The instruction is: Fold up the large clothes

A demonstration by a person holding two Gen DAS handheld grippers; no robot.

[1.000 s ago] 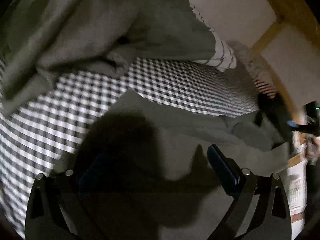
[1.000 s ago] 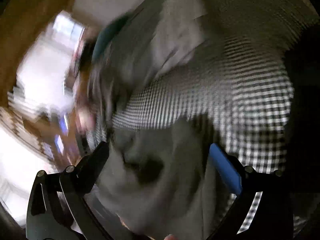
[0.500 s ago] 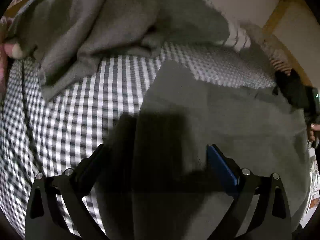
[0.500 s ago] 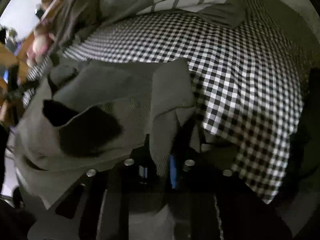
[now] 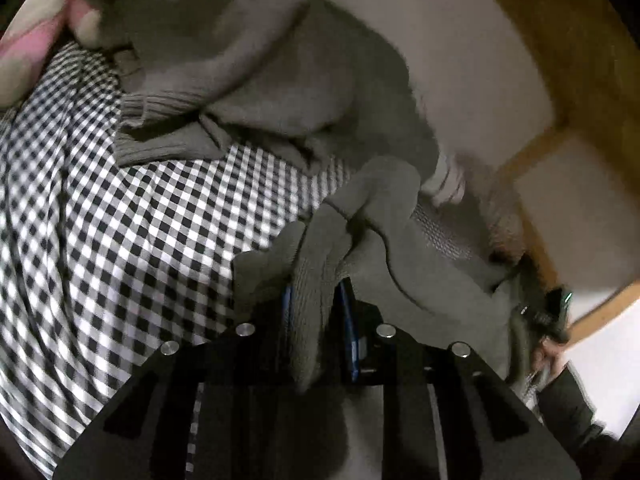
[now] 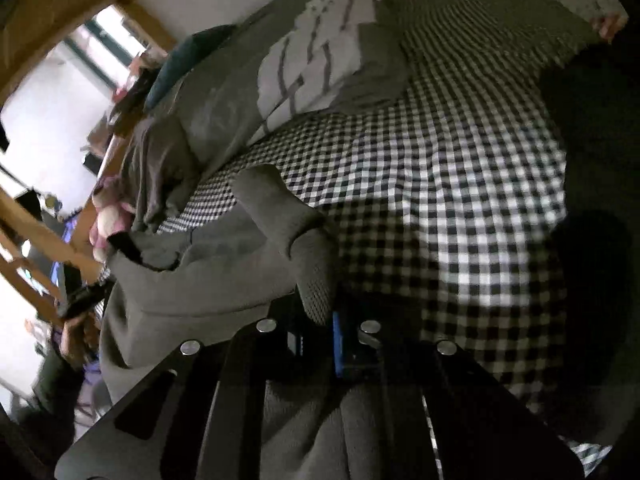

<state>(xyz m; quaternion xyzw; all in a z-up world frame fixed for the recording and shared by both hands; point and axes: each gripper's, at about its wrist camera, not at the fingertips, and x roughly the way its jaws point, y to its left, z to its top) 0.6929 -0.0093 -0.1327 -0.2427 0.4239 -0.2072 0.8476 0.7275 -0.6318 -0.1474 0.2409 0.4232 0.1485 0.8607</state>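
Note:
A large grey knit garment [image 5: 404,240] lies on a black-and-white checked bedsheet [image 5: 120,240]. My left gripper [image 5: 316,312] is shut on a bunched edge of it, which stands up between the jaws. In the right wrist view the same grey garment [image 6: 224,272] spreads to the left, and my right gripper [image 6: 320,320] is shut on another bunched fold of it. The other gripper and the hand holding it show at the far right in the left wrist view [image 5: 548,320] and at the far left in the right wrist view [image 6: 80,300].
A heap of other grey clothes [image 5: 240,60] with ribbed cuffs lies at the back of the bed. A grey and white striped pillow [image 6: 320,52] lies by the wall. A wooden bed frame [image 5: 560,80] runs along the side. A pink soft toy [image 6: 108,216] sits at the bed's edge.
My left gripper was open over the flat garment and has closed on its edge. My right gripper closed earlier and still holds its fold. The cloth is now lifted and bunched.

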